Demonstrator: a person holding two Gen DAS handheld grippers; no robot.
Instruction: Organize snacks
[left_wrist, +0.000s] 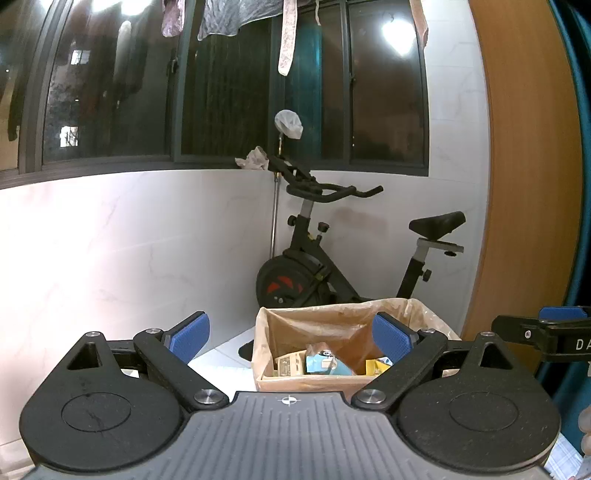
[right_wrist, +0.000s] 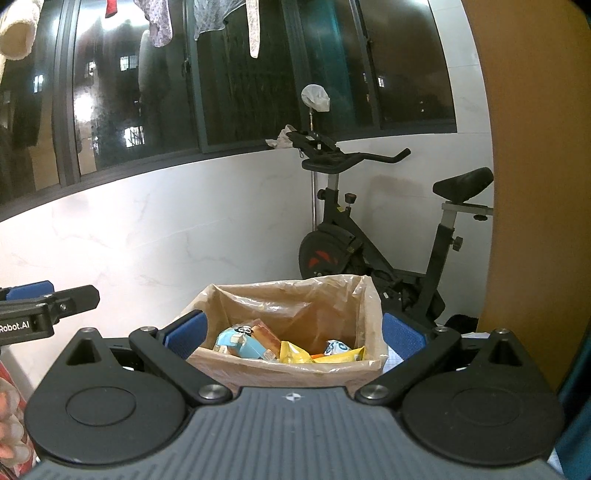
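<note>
Both tools, left (left_wrist: 291, 338) and right (right_wrist: 293, 334), wide open, empty; lined snack box (right_wrist: 295, 295) ahead; exercise bike (right_wrist: 388, 236) by white wall.

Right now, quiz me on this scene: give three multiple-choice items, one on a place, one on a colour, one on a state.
1. Where do the snacks lie?
A. on the bike seat
B. inside the bag-lined box
C. on the window sill

2. What colour are the gripper pads?
A. red
B. green
C. blue

3. How do both grippers stand?
A. open and empty
B. shut on a packet
C. shut on the box rim

Answers:
1 B: the packets sit at the bottom of the bag-lined box, in front of the exercise bike.
2 C: the pads are blue in both wrist views.
3 A: the left gripper and the right gripper have their fingers spread wide, with nothing between them.
</note>
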